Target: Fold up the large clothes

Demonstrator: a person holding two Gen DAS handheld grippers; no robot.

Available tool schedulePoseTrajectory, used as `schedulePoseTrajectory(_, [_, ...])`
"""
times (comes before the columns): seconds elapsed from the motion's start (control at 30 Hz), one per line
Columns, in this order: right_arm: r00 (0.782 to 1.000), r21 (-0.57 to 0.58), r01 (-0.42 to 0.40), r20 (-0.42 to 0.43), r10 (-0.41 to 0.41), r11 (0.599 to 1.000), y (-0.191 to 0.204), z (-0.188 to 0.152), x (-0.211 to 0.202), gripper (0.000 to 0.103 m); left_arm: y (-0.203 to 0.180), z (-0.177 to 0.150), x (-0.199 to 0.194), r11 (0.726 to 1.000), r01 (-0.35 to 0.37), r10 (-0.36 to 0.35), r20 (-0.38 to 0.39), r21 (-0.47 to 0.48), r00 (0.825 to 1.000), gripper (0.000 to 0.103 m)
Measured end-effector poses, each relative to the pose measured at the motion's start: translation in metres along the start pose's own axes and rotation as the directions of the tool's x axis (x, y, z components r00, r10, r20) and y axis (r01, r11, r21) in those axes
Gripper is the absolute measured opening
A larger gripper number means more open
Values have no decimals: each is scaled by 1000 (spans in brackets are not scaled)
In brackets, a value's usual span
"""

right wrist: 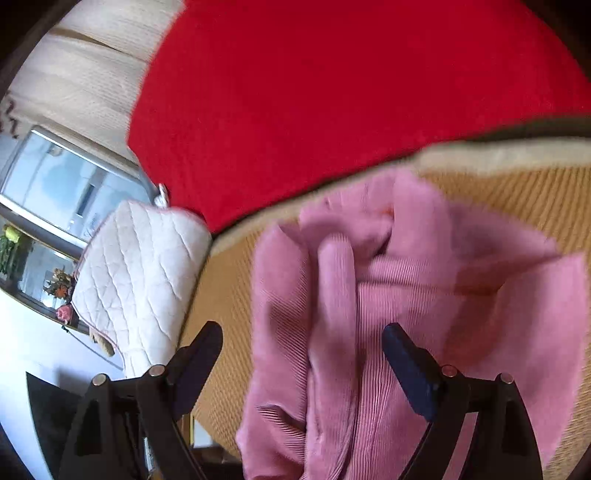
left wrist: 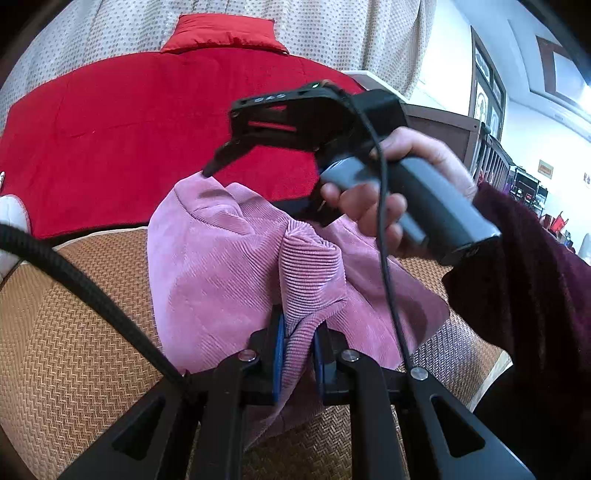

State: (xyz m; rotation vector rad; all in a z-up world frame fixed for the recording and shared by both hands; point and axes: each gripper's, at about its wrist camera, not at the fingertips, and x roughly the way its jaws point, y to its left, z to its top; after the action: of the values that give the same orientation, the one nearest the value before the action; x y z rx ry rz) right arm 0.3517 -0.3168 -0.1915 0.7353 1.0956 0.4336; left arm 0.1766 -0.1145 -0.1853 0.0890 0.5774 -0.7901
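A pink corduroy garment [left wrist: 221, 266] lies bunched on a woven straw mat [left wrist: 74, 332]. My left gripper [left wrist: 298, 354] is shut on a ribbed fold of it, which runs up between the blue pads [left wrist: 279, 354]. In the left wrist view a hand [left wrist: 373, 210] holds my right gripper [left wrist: 243, 188] over the garment's far edge, one finger touching the cloth. In the right wrist view my right gripper [right wrist: 301, 338] stands wide open above the pink garment [right wrist: 369, 295]. Its fingers [right wrist: 406, 362] straddle a fold without pressing on it.
A red quilt [left wrist: 147, 129] lies beyond the straw mat [right wrist: 229, 295], with a dotted curtain [left wrist: 332, 33] behind. A white quilted cushion [right wrist: 136, 273] sits at the mat's left. A dark red sleeve [left wrist: 524, 280] and a black cable [left wrist: 388, 258] cross the right side.
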Motion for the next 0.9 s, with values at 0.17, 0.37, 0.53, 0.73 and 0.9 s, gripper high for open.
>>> schedulePoseTrajectory(0.17, [999, -89, -7, -41, 3, 996, 12, -11, 19, 83, -1, 0, -5, 1000, 17, -17, 1, -16, 1000, 13])
schedulePoseTrajectory(0.37, [994, -135, 74, -69, -84, 988, 4, -21, 36, 38, 11, 2, -20, 992, 127, -127, -60, -5, 990, 14])
schedulePoseTrajectory(0.53, [997, -132, 54, -48, -61, 990, -4, -27, 27, 30, 76, 8, -55, 948, 248, -256, -19, -201, 966, 40])
schedulePoseTrajectory(0.73, [996, -194, 92, -3, -95, 977, 12, -38, 17, 27, 142, -12, -23, 819, 214, -281, -46, -533, 959, 36])
schedulePoseTrajectory(0.9, [992, -258, 122, 59, -111, 958, 35, -49, -5, 23, 113, -15, 11, 820, 244, -351, -119, -518, 929, 25])
